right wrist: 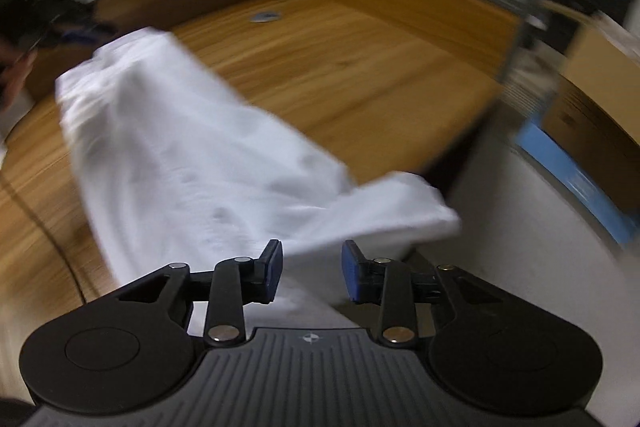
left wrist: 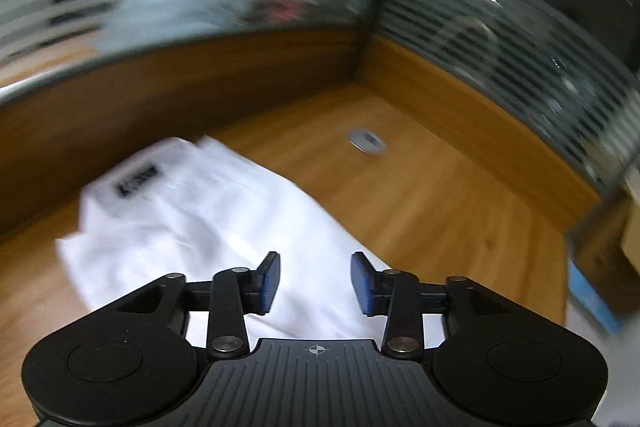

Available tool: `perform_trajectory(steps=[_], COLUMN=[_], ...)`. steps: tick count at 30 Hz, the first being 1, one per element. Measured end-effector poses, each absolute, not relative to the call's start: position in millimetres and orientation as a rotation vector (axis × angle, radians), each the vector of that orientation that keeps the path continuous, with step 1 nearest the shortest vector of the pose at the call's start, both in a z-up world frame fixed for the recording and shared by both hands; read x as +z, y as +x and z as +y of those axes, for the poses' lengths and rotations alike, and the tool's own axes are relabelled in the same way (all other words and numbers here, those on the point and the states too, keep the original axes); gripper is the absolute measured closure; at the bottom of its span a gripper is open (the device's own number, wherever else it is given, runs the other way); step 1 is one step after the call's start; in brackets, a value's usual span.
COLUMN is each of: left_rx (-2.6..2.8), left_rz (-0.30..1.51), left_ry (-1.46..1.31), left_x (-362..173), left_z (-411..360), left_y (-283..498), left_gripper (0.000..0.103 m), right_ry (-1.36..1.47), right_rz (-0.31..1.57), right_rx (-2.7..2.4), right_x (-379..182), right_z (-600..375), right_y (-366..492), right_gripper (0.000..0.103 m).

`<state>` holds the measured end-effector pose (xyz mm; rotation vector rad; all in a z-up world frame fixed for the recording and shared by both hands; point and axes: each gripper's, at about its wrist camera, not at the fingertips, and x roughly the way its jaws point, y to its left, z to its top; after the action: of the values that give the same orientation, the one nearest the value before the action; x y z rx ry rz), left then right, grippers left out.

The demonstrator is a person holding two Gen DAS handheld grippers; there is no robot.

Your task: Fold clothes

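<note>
Right wrist view shows our white garment (right wrist: pixel 180 155) lying along the bench (right wrist: pixel 360 75), one corner overhanging the near right edge. Both grippers (left wrist: pixel 316 283) (right wrist: pixel 310 273) hover with jaws open, empty. We judge the cloth light and limp; grasp corners.

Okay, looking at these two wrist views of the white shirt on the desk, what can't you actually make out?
- Black print on the white shirt, left wrist view: blurred, unreadable.
- Shirt's near end, both views: hidden behind the left gripper and right gripper.
- Dark shape at upper left, right wrist view: smeared, cut by the edge.
- Boxes, right side: blurred.
</note>
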<state>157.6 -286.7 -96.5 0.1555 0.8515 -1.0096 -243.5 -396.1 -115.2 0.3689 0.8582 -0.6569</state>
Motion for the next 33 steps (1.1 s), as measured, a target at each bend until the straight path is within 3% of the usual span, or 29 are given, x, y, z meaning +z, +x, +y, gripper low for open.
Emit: perform_trajectory(steps=[9, 18, 33], left_rx=[-1.185, -1.135, -1.09], left_rz=[0.975, 1.057, 1.037], left_ry=[0.307, 0.218, 0.196], left_x=[-145, -175, -175], left_z=[-340, -324, -325], left_y=[114, 116, 111], left_gripper=[0.055, 0.055, 0.055], right_ry=[0.673, 1.003, 1.488], right_rz=[0.772, 0.659, 0.726], right_rx=[-0.793, -0.714, -0.547], right_x=[-121, -143, -245], right_z=[-478, -563, -637], right_y=[-297, -307, -274], right_gripper=[0.048, 0.048, 0.05])
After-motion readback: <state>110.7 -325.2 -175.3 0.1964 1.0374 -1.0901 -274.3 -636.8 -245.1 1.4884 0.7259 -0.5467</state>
